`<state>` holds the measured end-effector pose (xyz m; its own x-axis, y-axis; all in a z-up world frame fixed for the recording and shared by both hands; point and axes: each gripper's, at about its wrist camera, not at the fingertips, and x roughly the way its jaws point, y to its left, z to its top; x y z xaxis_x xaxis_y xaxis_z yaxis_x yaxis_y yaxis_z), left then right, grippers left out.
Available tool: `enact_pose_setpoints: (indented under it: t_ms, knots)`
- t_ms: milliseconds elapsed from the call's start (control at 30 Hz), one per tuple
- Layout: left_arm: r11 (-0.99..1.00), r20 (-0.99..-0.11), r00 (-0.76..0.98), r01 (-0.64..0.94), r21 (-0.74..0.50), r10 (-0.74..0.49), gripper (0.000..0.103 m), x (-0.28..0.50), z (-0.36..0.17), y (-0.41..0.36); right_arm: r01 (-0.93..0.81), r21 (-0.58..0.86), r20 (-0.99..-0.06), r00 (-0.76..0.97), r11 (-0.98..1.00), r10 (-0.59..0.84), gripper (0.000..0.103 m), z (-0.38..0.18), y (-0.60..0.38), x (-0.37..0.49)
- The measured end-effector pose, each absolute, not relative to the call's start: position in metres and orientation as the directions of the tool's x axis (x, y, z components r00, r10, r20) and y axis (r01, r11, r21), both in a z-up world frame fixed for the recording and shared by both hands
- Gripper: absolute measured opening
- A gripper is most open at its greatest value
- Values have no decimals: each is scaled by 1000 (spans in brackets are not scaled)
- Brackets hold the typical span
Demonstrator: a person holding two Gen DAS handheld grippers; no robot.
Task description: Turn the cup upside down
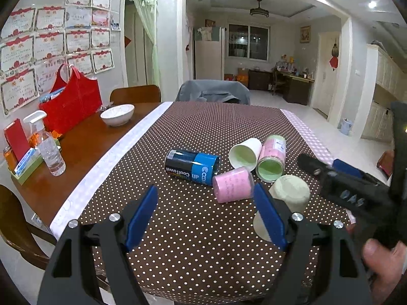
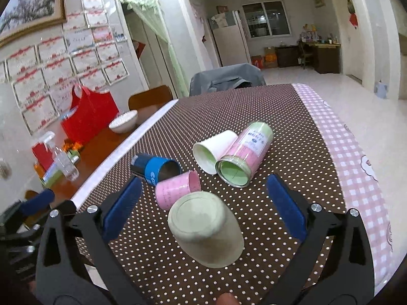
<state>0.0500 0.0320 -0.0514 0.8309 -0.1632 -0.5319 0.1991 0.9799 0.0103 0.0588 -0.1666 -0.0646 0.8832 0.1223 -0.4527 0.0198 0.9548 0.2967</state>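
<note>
Several cups sit on a brown polka-dot tablecloth [image 1: 193, 228]. A pale green cup [image 2: 206, 231] stands upside down, base up, between the open jaws of my right gripper [image 2: 206, 203]; it also shows in the left wrist view [image 1: 290, 195]. A pink cup [image 1: 232, 184] [image 2: 175, 189], a blue-and-black cup [image 1: 192, 165] [image 2: 155, 169], a white cup [image 1: 245, 153] [image 2: 213, 148] and a pink-and-green cup [image 1: 272, 158] [image 2: 241, 152] lie on their sides. My left gripper [image 1: 206, 218] is open and empty, short of the pink cup. The right gripper [image 1: 340, 185] shows at the right of the left wrist view.
A white bowl [image 1: 117, 114], a red bag [image 1: 72, 101], a spray bottle [image 1: 48, 145] and a green tray of small items [image 1: 25, 165] stand on the bare wood at the left. A chair with a grey jacket [image 1: 213, 92] stands at the far edge. A pink checked cloth [image 2: 356, 157] runs along the right.
</note>
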Motion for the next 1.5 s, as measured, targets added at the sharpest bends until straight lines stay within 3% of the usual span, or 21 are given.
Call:
enact_pose_setpoints:
  t_ms: [400,700,767,867,1500]
  knots:
    - [978,-479,866,196,64,-143,76,24,-24,14,29,327,-420,900,945,118,97,-32,-198,20]
    - [978,-421,898,186,93,-130,77,-3,0,2,31,220,-382,922,975,57,97,-9,-192,-17]
    - [979,-403,906,179,96,-126,83,-9,4,0,33,196,-368,929,980,43,97,-5,-189,-25]
    - [982,-381,917,166,92,-119,83,-16,11,0,38,167,-350,936,985,23,97,0,-185,-35]
    - [985,-333,939,131,109,-88,85,-31,17,-2,36,143,-314,949,989,11,97,5,-175,-53]
